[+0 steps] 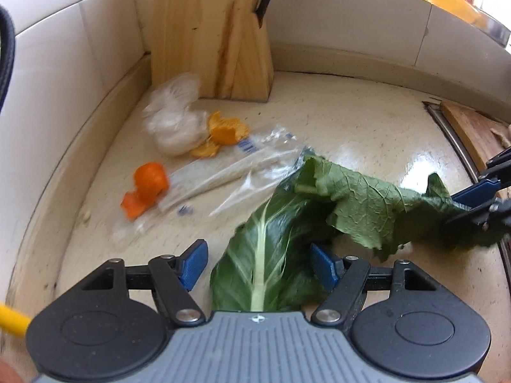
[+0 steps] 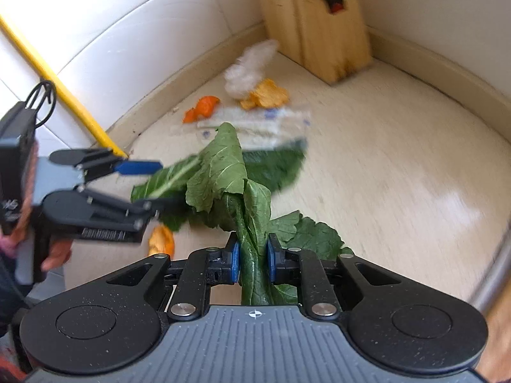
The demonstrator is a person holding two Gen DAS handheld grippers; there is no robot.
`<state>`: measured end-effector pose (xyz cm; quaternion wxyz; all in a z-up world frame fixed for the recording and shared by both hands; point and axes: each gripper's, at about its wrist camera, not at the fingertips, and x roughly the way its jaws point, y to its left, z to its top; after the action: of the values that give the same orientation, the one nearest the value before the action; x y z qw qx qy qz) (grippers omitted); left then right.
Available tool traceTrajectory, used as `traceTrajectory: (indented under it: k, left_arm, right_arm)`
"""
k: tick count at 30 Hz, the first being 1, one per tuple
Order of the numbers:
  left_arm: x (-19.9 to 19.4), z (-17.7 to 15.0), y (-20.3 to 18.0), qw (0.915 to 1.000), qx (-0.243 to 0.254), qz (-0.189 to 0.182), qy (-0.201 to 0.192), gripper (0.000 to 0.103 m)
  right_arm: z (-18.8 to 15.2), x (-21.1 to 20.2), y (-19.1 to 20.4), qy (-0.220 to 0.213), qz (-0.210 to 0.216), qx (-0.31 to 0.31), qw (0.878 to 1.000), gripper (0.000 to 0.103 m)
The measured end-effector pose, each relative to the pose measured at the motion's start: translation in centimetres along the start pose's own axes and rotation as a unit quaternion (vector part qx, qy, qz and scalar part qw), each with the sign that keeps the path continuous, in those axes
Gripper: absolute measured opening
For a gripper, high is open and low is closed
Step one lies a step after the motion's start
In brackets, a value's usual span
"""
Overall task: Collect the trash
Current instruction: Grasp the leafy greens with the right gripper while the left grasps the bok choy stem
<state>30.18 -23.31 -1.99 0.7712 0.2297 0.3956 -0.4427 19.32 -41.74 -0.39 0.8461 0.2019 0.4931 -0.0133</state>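
A large green vegetable leaf (image 1: 361, 204) hangs between the two grippers over the cream counter (image 1: 351, 127). My right gripper (image 2: 252, 260) is shut on one end of the leaf (image 2: 252, 223); it shows at the right of the left wrist view (image 1: 476, 204). My left gripper (image 1: 260, 265) is open, its blue pads either side of the leaf's stalk end without pinching it; it also shows in the right wrist view (image 2: 150, 185). Orange peels (image 1: 147, 185), a clear plastic wrapper (image 1: 230, 172) and a crumpled white plastic bag (image 1: 174, 118) lie on the counter behind.
A wooden knife block (image 1: 210, 32) stands in the tiled corner. A wooden board (image 1: 472, 134) lies at the right past a metal rim. Another orange peel (image 2: 163, 241) lies below the left gripper. A yellow pipe (image 2: 54, 79) runs along the wall.
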Motion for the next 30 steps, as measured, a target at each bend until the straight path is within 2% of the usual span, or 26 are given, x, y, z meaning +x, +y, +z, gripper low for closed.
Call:
traceTrajectory:
  k: [2, 5, 7, 9, 12, 16, 19, 20, 22, 23, 29, 30]
  left_arm:
    - [0.1, 0.1, -0.1, 1.0000, 0.002, -0.005, 0.000, 0.063]
    - [-0.2, -0.1, -0.2, 0.9999, 0.007, -0.012, -0.004, 0.048]
    - [-0.5, -0.2, -0.2, 0.9999, 0.006, -0.013, -0.003, 0.039]
    - [-0.6, -0.3, -0.2, 0.9999, 0.001, -0.015, -0.002, 0.026]
    - [-0.9, -0.8, -0.4, 0.9998, -0.002, -0.017, 0.001, 0.018]
    - [-1.5, -1.8, -1.2, 0.9997, 0.003, -0.025, 0.006, 0.015]
    - [-2.0, -2.6, -1.7, 0.9991, 0.009, -0.041, 0.009, 0.015]
    - [-2.2, -2.8, -1.8, 0.9988, 0.013, -0.045, 0.011, 0.016]
    - [-2.5, -3.0, -1.8, 0.9984, 0.016, -0.053, 0.016, 0.016]
    - [-2.6, -3.0, -1.7, 0.9984, 0.015, -0.052, 0.016, 0.020]
    - [-1.9, -1.7, -0.8, 0.9994, 0.007, -0.033, 0.011, 0.041]
    - [-1.4, -1.3, -0.5, 0.9995, 0.004, -0.028, 0.015, 0.041]
  right_arm:
    - [-0.8, -0.8, -0.5, 0.001, -0.006, 0.017, 1.000, 0.025]
    - [-1.6, -1.2, -1.1, -0.004, -0.023, 0.027, 0.999, 0.035]
    - [-1.7, -1.1, -1.0, -0.013, -0.033, 0.023, 0.999, 0.049]
    - [-1.5, -0.8, -0.6, -0.020, -0.036, 0.005, 0.999, 0.077]
    - [-0.9, 0.0, 0.5, -0.032, -0.043, -0.039, 0.998, 0.079]
    - [-0.1, 2.2, 0.8, -0.007, -0.038, -0.047, 0.998, 0.081]
    - [-0.5, 2.2, 1.2, -0.018, -0.045, -0.054, 0.997, 0.064]
    - [-0.8, 2.0, 1.3, -0.018, -0.047, -0.053, 0.997, 0.050]
    - [-1.4, 1.8, 1.7, -0.009, -0.044, -0.048, 0.998, 0.032]
    - [-1.7, 1.6, 1.8, -0.004, -0.038, -0.044, 0.998, 0.026]
    - [-3.8, -0.6, 0.7, -0.010, -0.066, 0.015, 0.998, 0.025]
    - [-4.1, -1.1, 0.3, -0.011, -0.070, 0.027, 0.997, 0.026]
